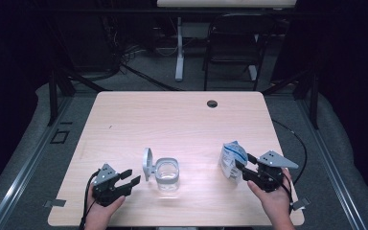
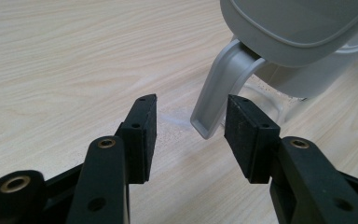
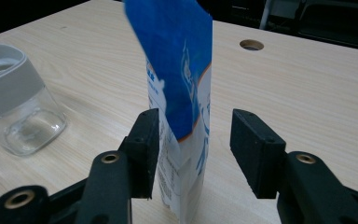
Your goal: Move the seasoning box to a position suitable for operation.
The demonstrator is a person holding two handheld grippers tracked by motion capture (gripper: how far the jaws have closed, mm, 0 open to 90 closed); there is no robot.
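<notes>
We see our right claw (image 3: 193, 154) spread apart around the standing blue-and-white pouch (image 3: 182, 93), its top cut off; our left claw (image 2: 191, 135) gapes near the clear lidded jar (image 1: 165, 173).

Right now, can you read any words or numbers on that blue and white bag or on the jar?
Bag: blue print and small dark lines on its white part, all too blurred to read.
Jar: no words or numbers on it.
Lid: plain grey, nothing written.
Table: no signs or labels.
</notes>
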